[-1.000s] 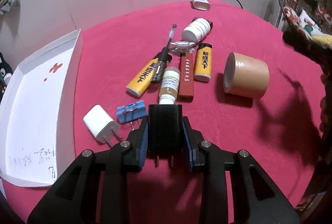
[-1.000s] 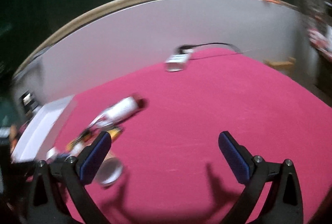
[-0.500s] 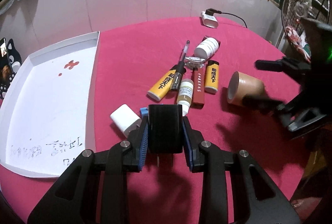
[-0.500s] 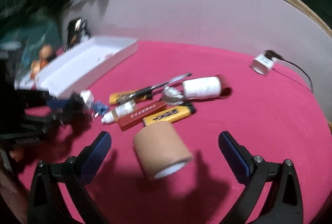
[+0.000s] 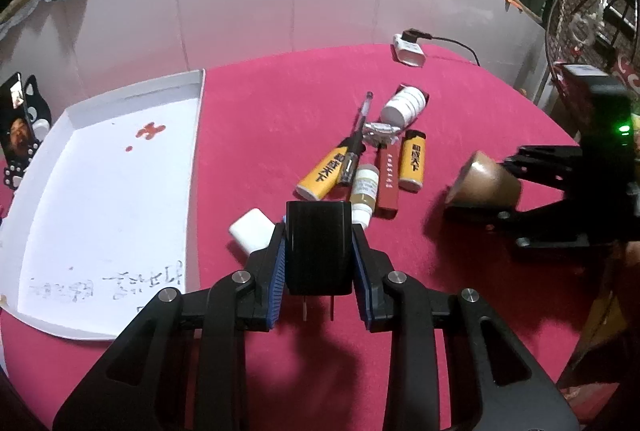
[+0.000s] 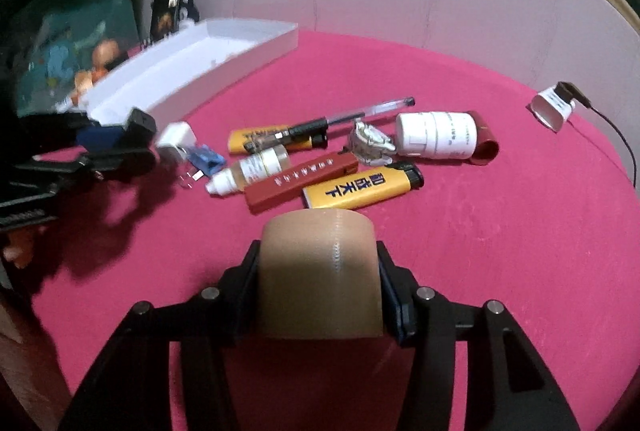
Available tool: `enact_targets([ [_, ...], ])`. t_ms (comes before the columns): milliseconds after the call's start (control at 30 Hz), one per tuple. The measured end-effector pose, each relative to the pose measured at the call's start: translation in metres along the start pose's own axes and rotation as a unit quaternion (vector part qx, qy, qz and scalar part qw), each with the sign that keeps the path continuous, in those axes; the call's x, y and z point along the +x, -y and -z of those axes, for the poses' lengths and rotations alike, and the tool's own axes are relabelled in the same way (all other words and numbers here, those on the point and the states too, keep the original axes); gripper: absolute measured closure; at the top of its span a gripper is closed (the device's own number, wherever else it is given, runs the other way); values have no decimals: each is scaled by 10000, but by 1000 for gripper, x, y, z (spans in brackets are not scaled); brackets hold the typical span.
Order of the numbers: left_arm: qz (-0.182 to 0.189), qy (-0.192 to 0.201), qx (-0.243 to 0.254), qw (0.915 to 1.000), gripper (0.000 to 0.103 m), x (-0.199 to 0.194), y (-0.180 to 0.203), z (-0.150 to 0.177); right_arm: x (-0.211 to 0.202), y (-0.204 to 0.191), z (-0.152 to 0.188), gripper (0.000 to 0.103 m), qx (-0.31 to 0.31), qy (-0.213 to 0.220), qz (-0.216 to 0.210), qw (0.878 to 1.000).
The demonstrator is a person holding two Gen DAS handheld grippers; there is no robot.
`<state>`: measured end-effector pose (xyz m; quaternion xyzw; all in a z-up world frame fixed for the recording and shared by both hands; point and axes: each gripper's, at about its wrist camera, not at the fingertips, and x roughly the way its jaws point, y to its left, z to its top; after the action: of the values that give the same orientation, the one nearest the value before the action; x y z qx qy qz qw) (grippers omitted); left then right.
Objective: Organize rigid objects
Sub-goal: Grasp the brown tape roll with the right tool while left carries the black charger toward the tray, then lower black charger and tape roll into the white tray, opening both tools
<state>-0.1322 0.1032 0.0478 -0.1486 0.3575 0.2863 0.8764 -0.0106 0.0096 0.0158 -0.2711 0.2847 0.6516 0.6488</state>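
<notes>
My left gripper [image 5: 319, 227] is shut on a black plug charger [image 5: 319, 251], prongs toward the camera, above the red cloth beside the white tray [image 5: 100, 191]. My right gripper [image 6: 318, 251] has its jaws closing around a brown tape roll [image 6: 320, 271], and the pads sit against both of its flat ends. The left wrist view shows that roll [image 5: 486, 179] at the right, between the right fingers. A pile lies mid-table: two yellow lighters [image 5: 413, 161], a red lighter [image 5: 387, 179], a small bottle [image 5: 365, 191], a pen [image 5: 358, 127] and a white pill bottle [image 5: 402, 105].
A white charger [image 5: 250, 231] and a blue clip [image 6: 204, 159] lie near the tray's right wall. A white adapter with a cable [image 5: 408, 51] sits at the far edge. A phone on a stand [image 5: 18, 119] is left of the tray, and white panels ring the table.
The right gripper swung in from the right over the tape roll and its jaws narrowed onto it. The left gripper rose a little with the black charger still held.
</notes>
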Motion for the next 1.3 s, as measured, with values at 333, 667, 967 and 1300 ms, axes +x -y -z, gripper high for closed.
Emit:
enact_targets([
  [333,-225,303,-111,9992,74,-22,-6,-5,-63,-16,-18,51,257,1180,1,9927],
  [667,-508,621,-375,9961,74,-47,-28,-7,-81,-42,-56,51,244,1749,-159,9842],
  [967,-892,826,-707,9901,74,-63,-59,-7,-83,-58,-79,51,360,1934,-364,9798],
  [1300,-1273,942,-1054,9817,74,-77,-94,-2,-75,-74,-103,51,417,2028,-514,9770],
])
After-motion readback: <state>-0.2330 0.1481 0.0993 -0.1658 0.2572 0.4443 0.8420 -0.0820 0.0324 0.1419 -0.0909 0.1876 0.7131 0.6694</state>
